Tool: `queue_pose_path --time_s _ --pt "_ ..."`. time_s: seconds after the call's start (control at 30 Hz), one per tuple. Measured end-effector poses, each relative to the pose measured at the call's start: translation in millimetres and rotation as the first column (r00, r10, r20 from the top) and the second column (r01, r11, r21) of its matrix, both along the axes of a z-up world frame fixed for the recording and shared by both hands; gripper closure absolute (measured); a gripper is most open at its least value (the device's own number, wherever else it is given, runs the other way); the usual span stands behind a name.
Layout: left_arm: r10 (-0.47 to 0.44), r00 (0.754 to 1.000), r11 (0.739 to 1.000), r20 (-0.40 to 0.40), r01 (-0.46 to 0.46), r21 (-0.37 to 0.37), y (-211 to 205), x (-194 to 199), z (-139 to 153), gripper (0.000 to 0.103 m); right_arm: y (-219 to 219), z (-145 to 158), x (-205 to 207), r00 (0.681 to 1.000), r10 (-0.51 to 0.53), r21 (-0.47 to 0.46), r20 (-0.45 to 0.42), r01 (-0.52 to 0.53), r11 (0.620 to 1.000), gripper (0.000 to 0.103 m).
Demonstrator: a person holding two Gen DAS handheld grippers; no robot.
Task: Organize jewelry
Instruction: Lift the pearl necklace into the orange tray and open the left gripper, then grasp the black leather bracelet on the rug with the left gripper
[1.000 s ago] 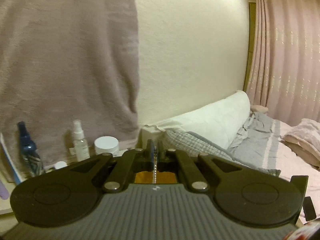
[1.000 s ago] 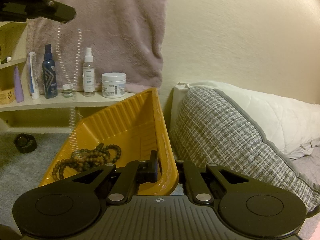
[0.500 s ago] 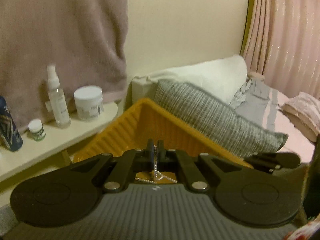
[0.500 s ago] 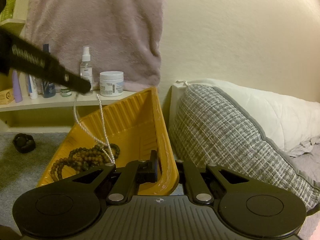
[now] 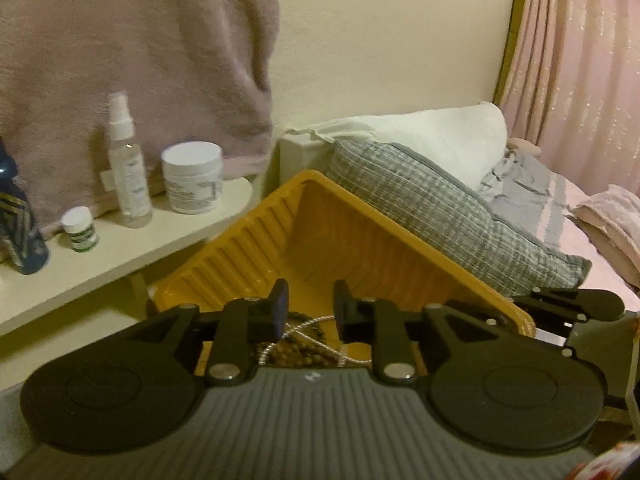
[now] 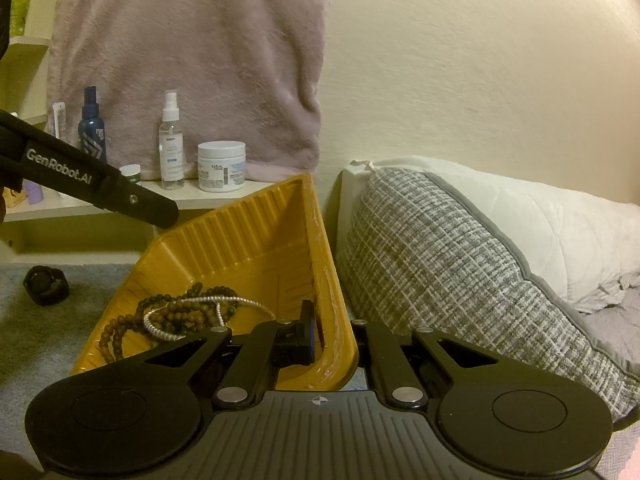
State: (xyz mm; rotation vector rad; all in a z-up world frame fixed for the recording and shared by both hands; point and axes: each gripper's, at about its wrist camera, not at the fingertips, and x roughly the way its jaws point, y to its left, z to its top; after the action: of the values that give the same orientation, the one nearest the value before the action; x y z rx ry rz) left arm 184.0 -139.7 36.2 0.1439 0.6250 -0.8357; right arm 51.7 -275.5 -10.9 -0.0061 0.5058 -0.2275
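Left wrist: left hand-held gripper (image 5: 308,306) agape above yellow tray (image 5: 256,232); right hand-held gripper (image 6: 334,338) seemingly clamping tray rim.

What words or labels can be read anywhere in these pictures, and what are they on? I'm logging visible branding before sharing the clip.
"GenRobot.AI": white lettering on the arm of the left gripper, seen in the right wrist view.
White jar: printed label, too small to read.
Clear spray bottle: label blurred, unreadable.
Dark blue bottle: pale markings, not legible.
Small green-labelled bottle: too blurred to read.
Nothing else carries text.
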Motion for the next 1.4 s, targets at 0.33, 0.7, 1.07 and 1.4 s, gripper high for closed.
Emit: queue_pose_path --time_s 0.33,0.7,1.07,1.4 --pt "0.201 0.977 0.98 0.068 -0.201 -0.009 57 1 0 0.079 0 0 0 1.0 -0.001 0.0 0.0 0.001 1.0 0.097" --pt "0.445 0.892 0.894 0.077 -0.448 0.025 136 1 -27 0.077 -2 0 -1 1.0 0.0 -0.004 0.0 0.0 1.0 0.097" --pt "0.521 0.848 0.837 0.094 -0.529 0.141 169 -12 -73 0.075 -1 -1 -1 1.0 -0.001 -0.01 -0.001 0.001 1.0 0.097" --pt "0.526 0.842 0.826 0.119 -0.54 0.165 168 2 -87 0.074 0 -1 0 1.0 -0.003 -0.017 -0.006 0.003 1.0 0.097"
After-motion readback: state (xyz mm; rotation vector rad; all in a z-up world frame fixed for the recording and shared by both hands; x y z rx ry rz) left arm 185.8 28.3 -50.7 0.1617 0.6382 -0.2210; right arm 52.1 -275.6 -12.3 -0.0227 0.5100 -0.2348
